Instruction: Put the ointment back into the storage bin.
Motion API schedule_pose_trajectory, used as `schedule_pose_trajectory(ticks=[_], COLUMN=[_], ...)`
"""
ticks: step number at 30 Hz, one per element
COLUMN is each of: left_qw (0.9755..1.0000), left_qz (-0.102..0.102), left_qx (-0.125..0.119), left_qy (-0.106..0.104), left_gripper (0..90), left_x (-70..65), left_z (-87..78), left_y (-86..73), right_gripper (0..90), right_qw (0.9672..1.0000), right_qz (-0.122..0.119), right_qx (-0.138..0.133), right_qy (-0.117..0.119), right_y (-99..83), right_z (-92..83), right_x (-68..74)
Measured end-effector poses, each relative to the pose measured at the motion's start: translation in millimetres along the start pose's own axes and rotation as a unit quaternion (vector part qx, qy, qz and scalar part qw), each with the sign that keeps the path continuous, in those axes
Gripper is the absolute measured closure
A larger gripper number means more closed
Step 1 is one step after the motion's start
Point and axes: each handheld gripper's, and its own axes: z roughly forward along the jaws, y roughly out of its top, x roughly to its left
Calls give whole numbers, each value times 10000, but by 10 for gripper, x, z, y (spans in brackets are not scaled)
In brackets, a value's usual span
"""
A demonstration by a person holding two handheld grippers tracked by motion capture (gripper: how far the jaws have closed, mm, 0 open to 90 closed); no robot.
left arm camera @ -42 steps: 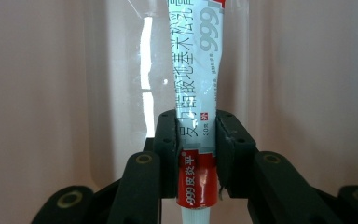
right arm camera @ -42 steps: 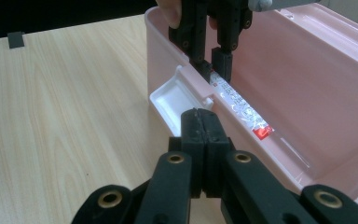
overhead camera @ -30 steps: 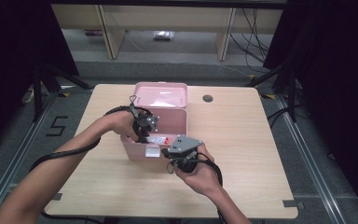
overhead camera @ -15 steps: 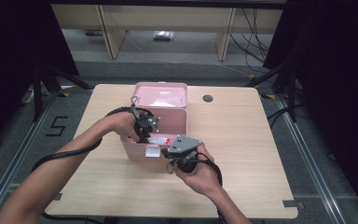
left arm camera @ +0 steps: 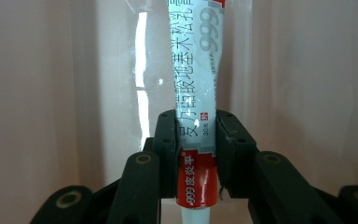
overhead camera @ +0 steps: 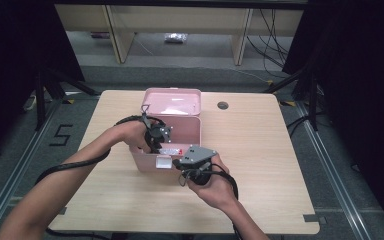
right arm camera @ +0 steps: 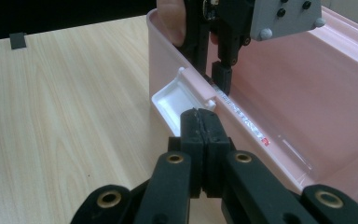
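Pink box point(overhead camera: 190, 131) holds ointment tube point(left arm camera: 198, 116), jaws clamping it

From my high view the table point(overhead camera: 260, 150) is evenly lit from overhead while the surrounding room falls into darkness, and a white glare streak point(left arm camera: 141, 79) runs down clear plastic in the slightly soft left gripper view.
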Motion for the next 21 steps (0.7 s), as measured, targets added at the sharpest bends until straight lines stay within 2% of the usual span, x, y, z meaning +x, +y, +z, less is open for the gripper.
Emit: schedule_pose_trajectory(ticks=[2,5,6,11,13,15,16,21], left_qw=[10000,10000,10000,10000,10000,9998,9999,9997], left_qz=[-54,-40,-51,-75,-69,-171,-80,-106], left_qx=[-77,-39,-35,-11,-34,-106,-58,-145], left_qy=[15,9,3,-21,21,26,61,163], left_gripper=[712,712,712,702,673,656,653,652], left_x=[-10,-9,-8,5,14,8,22,34], left_z=[15,15,14,14,1,-16,-36,-102], left_y=[5,6,5,0,0,-2,-1,-11], right_gripper=[900,900,900,884,879,874,874,874], right_qw=[10000,10000,9999,9999,9998,9998,9998,9998], right_qz=[1,8,127,146,154,162,151,127], right_qx=[9,8,53,35,103,109,97,89], right_qy=[0,10,67,53,71,67,79,78], right_y=[-2,-2,-2,-3,-3,-4,-3,5], right_z=[3,-2,-9,-2,-5,0,3,4], right_x=[3,2,10,14,9,8,6,3])
